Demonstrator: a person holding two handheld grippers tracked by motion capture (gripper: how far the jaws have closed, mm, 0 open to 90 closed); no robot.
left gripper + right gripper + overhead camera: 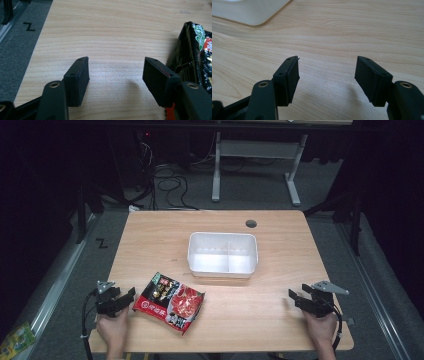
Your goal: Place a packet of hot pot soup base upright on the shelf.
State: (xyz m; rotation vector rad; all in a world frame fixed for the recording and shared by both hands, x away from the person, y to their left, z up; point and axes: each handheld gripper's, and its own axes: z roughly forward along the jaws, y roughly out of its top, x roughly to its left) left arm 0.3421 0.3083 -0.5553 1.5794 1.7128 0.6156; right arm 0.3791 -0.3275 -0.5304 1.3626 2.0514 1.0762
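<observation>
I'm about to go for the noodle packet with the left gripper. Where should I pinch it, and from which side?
Probably the near-left edge of the noodle packet. It lies flat and tilted on the table, so its broad face gives no purchase, but that thin sealed edge sits right beside the open left gripper. Come in low from the left, one jaw sliding under the edge, one over.

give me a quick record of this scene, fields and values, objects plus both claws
surface: wooden table
container: white plastic bin, two compartments, both look empty, centre of table
packet: red and black instant noodle packet, lying flat, near the person's left side
left claw: left claw, open, holding nothing, resting on the table just left of the packet
right claw: right claw, open, holding nothing, bare table between its jaws
table feature: round cable hole at the far edge
</observation>
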